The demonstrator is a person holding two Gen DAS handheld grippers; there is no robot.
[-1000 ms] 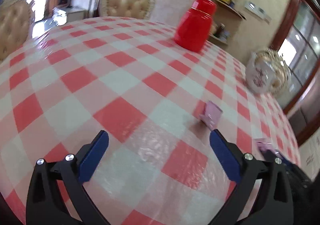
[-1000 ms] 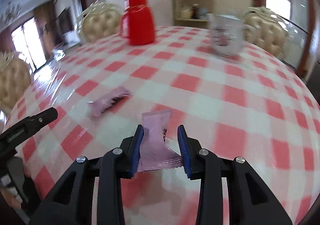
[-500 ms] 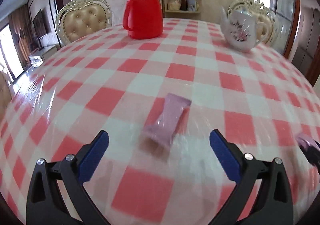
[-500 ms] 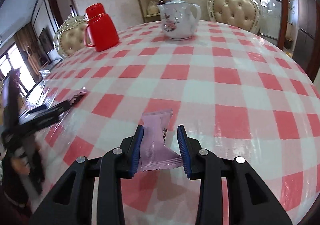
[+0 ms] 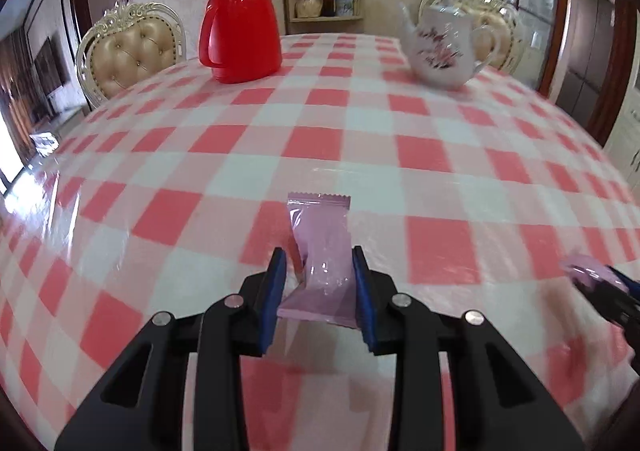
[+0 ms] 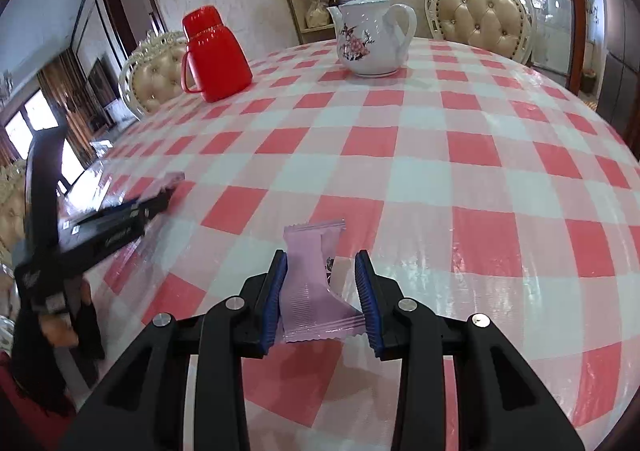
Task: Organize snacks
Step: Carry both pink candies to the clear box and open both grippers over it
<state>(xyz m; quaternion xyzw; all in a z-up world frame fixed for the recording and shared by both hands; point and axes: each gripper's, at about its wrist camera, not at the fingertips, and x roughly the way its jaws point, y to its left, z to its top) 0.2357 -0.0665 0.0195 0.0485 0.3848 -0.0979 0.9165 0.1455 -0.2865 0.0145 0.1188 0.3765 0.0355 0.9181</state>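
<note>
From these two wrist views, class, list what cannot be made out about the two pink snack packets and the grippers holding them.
- Left pink foil snack packet: no print legible; in the right wrist view the left gripper hides most of it.
- Right pink snack packet: dark print partly hidden by its own fold.
- Right gripper: blurred and cut off at the left wrist view's edge.
- Destination for snacks: none visible.

The left tongs (image 5: 319,291), jaws just closing, pinch a pink snack packet (image 5: 320,259) above the checked tablecloth (image 5: 360,147).

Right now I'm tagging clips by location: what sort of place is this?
Most likely a home dining room: a round table under a checked cloth, tufted chairs around it, a floral teapot and red flask.
</note>
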